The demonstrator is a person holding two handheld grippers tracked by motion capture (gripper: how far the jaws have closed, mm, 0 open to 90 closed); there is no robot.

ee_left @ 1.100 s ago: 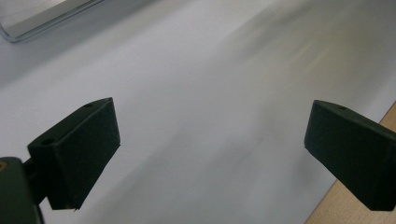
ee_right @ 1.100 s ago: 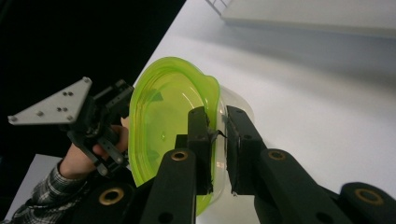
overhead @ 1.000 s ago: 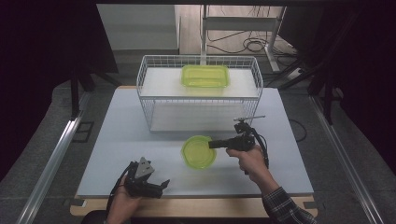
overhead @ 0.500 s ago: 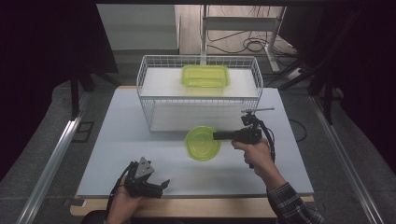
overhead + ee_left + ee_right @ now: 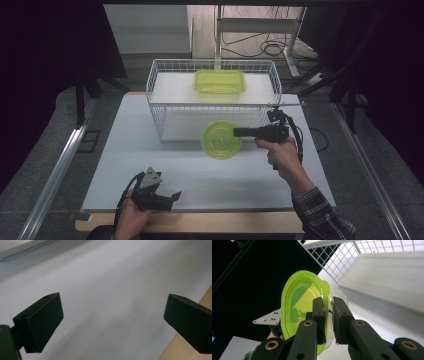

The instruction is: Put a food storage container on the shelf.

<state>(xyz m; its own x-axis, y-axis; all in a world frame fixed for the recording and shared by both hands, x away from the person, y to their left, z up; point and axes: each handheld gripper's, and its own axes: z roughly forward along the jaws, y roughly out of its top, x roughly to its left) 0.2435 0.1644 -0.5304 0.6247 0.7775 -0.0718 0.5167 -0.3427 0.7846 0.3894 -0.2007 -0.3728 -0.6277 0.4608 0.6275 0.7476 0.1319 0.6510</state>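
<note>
right gripper (image 5: 328,315) clamps green lid (image 5: 299,302); left gripper (image 5: 112,320) gapes.

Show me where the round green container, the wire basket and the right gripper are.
round green container (image 5: 220,140), high view, its lid.
wire basket (image 5: 157,95), high view, left wall.
right gripper (image 5: 330,315), right gripper view, between its fingertips.

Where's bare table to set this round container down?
Free: the white table left of the round container, between the wire basket and the left gripper; also the strip before the right gripper. Crowded: the basket's back, holding the rectangular container.
</note>
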